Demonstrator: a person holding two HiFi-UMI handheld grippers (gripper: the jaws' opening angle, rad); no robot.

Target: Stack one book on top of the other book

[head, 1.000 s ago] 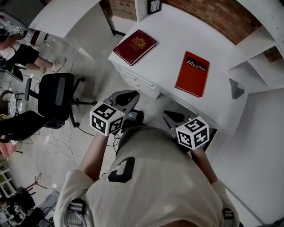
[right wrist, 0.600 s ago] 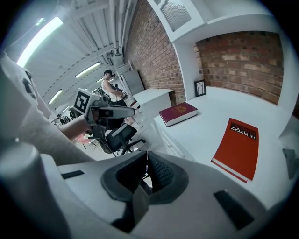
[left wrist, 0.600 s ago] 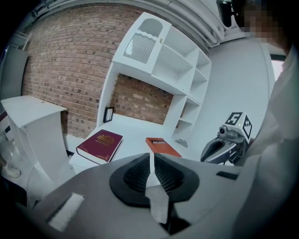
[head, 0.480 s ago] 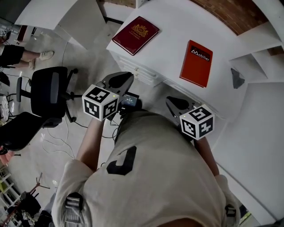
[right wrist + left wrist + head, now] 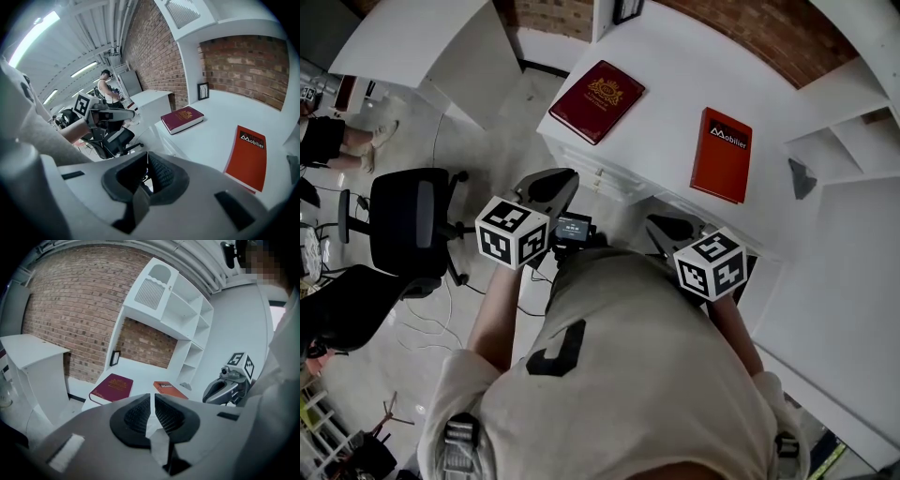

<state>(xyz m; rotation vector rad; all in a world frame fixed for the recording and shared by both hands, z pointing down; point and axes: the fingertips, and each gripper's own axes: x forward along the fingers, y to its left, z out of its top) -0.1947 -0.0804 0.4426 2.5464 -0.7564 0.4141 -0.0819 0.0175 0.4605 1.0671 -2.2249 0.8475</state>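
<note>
Left gripper [image 5: 547, 185] and right gripper [image 5: 666, 228] closed, empty, before the desk [image 5: 675, 70].
Both have edged deskward; books unmoved (well apart): maroon book [image 5: 597, 100] left, long axis diagonal; red book [image 5: 722, 155] right, long axis pointing away, title farthest.

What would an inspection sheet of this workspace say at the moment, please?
Surface: white desk, set under white shelves.
Job's things: maroon book and red book lie flat, apart, not stacked.
Clutter: small framed picture at the back; grey object at the desk's right end.
Grippers: left gripper and right gripper both shut, empty, short of the desk.
Cables: loose cables on the floor.
Surroundings: brick wall, black office chair, a person standing at left.
</note>
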